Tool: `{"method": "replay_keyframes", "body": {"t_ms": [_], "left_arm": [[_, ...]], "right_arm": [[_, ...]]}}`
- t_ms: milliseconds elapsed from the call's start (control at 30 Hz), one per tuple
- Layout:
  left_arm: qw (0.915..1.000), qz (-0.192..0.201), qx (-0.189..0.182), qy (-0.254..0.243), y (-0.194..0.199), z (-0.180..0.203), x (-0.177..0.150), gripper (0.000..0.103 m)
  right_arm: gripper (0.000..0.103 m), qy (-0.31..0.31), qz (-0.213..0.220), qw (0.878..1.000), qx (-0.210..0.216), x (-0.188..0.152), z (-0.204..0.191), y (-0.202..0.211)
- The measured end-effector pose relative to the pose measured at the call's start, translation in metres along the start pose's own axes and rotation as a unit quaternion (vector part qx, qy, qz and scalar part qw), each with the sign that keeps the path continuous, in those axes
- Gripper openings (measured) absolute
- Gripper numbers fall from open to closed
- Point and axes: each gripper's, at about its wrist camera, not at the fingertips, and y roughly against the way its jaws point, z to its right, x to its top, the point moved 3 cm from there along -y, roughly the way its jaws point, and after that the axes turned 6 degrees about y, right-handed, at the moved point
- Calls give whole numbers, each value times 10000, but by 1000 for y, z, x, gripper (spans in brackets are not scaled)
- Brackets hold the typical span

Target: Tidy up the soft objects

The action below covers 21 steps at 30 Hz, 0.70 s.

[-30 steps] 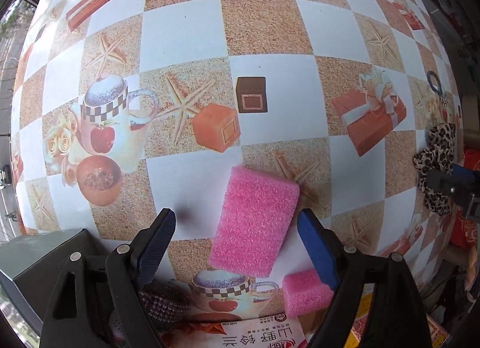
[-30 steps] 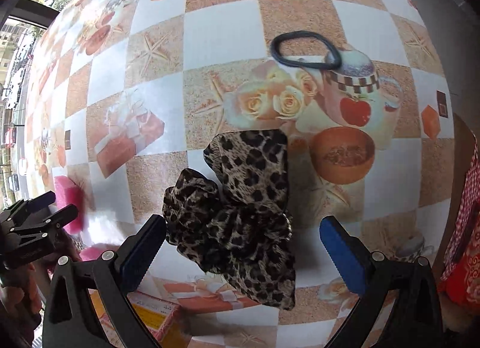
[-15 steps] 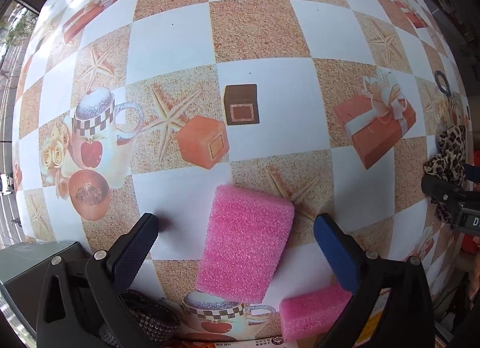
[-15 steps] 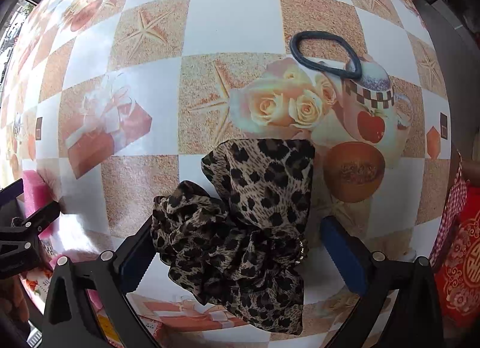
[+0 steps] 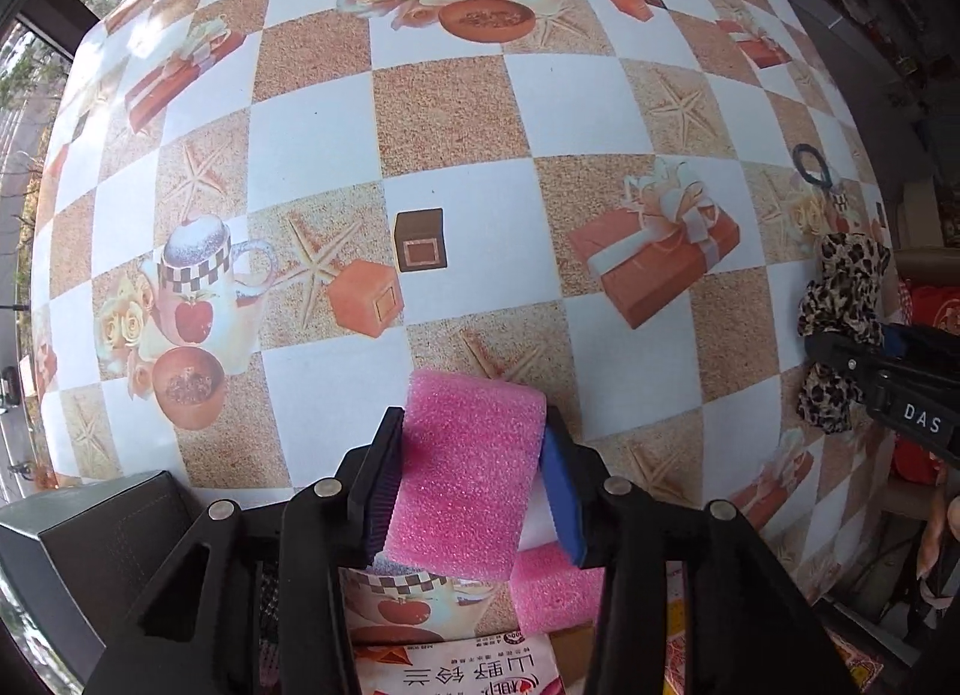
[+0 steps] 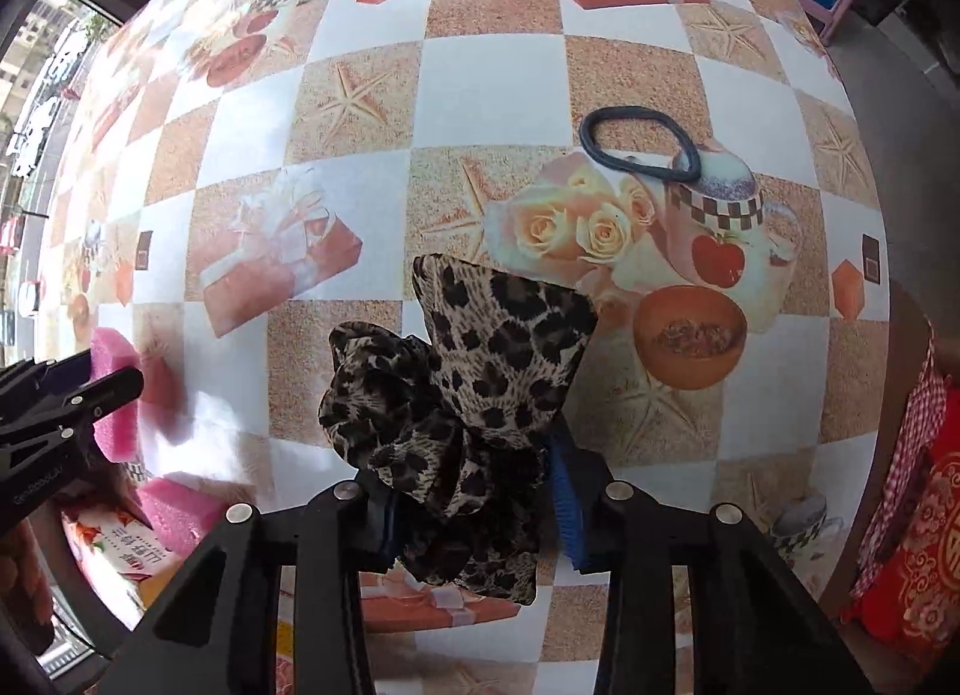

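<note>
Between the pads of my left gripper (image 5: 471, 491) sits the pink sponge (image 5: 465, 473), on which the jaws have just been closing across its short width, and my right gripper (image 6: 474, 506), whose jaws have also just closed, pinches the leopard scrunchie (image 6: 462, 389) at its bunched middle. Both things look light and soft, so I judge a middle grip is safest, because they squash and could slip. Around them the checkered table (image 5: 312, 143) is mostly free, with a second sponge (image 5: 555, 593) and a dark box (image 5: 90, 539) near its front edge and a black hair tie (image 6: 639, 143) further away.
</note>
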Motion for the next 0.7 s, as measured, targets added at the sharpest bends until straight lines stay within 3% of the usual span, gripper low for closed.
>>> {"method": "replay_keyframes", "body": {"t_ms": [367,700], "left_arm": [[9980,597,-145,-117,65,-5,-15,47],[9936,1096,-244,-98,120,-19,-47,47]], "right_arm": [[40,-50,532,9975,456,-15,-10,69],[40,330,1010,9925,607,-22,-54,134]]}}
